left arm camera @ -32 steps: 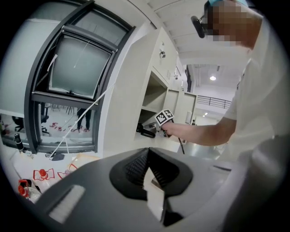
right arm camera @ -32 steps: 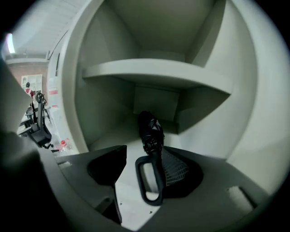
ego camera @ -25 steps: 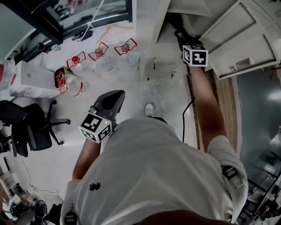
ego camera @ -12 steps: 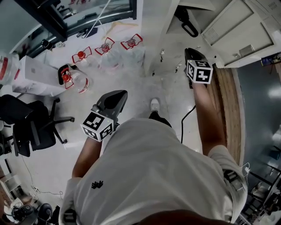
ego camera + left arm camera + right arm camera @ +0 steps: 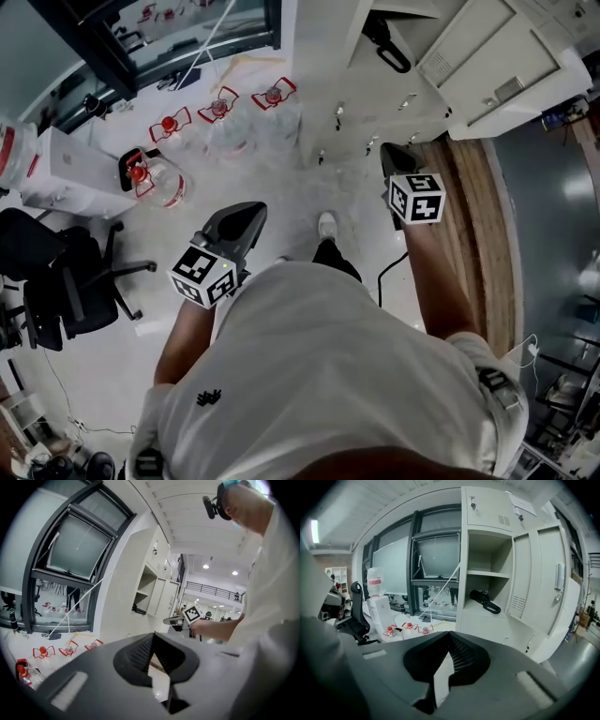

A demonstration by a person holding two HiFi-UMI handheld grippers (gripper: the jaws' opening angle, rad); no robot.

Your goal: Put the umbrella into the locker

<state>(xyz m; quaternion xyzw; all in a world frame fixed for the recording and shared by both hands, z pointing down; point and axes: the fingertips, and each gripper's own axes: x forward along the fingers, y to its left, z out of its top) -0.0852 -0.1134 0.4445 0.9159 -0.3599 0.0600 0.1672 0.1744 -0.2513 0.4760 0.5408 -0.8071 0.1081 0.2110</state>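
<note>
- Right gripper (image 5: 449,641): jaws pressed together, nothing between them. Left gripper (image 5: 153,639): jaws likewise pressed together and empty.
- Umbrella (image 5: 484,600): lies inside the open locker (image 5: 462,573), on the compartment floor below the 1 shelf (image 5: 487,574), well apart from both grippers.
- Risk 1: the umbrella's loop handle points toward the front lip. It is judged liable to foul the door (image 5: 536,573) if that is swung shut, or to slide out over the smooth painted metal.
- Risk 2: a cable (image 5: 387,272) lies on the floor near the person's shoe (image 5: 325,225); a step could snag it.
- Risk 3: 3 water bottles (image 5: 218,108) stand near the locker base; a careless step could topple them.
- Materials: the umbrella is a folded black fabric roll with a rigid loop. The locker is pale, flat sheet metal with vent slots. The jaws are dark, with ribbed inner faces. The bottles are clear plastic with red handles.
</note>
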